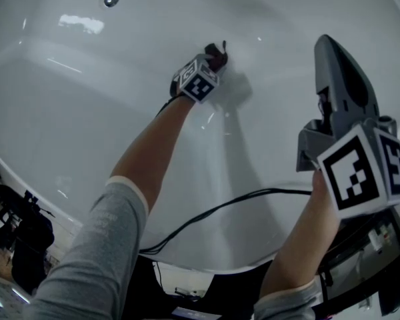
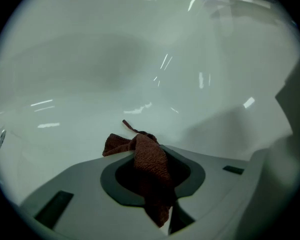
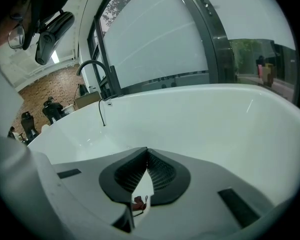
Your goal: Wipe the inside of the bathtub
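One cloth (image 2: 152, 166) clamped by left tool (image 1: 213, 57), right tool (image 3: 146, 151) closed, its view adds faucet (image 3: 92, 62)

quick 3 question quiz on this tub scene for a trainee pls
1. True or false: the left gripper is shut on the cloth.
2. Which gripper reaches deeper into the tub? A left, B right.
3. Fill in: the right gripper is shut and holds ____.

Key: 1 true; 2 A; 3 nothing.
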`<state>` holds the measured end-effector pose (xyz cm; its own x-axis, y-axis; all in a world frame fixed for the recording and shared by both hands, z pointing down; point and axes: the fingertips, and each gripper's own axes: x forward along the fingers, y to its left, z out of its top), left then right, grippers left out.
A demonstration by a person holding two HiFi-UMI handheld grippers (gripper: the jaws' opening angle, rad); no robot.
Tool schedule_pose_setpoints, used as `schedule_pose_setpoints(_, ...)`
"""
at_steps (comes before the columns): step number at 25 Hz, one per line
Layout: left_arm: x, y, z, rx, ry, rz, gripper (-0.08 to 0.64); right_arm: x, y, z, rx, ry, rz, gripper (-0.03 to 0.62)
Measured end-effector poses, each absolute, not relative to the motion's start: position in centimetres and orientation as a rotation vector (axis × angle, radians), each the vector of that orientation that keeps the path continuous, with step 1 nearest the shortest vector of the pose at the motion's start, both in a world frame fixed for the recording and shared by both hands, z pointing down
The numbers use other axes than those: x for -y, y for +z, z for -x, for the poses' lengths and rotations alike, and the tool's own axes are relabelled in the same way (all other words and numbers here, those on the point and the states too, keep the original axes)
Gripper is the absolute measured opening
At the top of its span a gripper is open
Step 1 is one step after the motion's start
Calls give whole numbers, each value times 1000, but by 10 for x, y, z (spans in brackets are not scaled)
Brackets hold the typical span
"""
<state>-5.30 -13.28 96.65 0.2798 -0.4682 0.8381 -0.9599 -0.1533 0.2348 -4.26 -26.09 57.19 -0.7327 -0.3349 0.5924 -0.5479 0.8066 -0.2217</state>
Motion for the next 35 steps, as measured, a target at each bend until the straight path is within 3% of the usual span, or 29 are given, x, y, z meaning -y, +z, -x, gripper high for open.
schedule_pose_setpoints(5, 113, 967, 56, 1323, 731, -1712, 87, 256, 574, 45, 2451, 544, -626, 6)
schedule_pose_setpoints(16, 221, 961, 77, 1384, 749, -1731, 89, 259, 590, 31, 2411, 524, -643, 6)
schedule_pose_setpoints(27, 129, 956, 7, 1345, 767, -1752, 89, 258, 559, 26, 2444, 501, -619, 6)
schedule_pose_setpoints(35, 227, 938, 15, 1337, 791, -1815, 89, 255, 557, 15, 2428, 468, -596, 6)
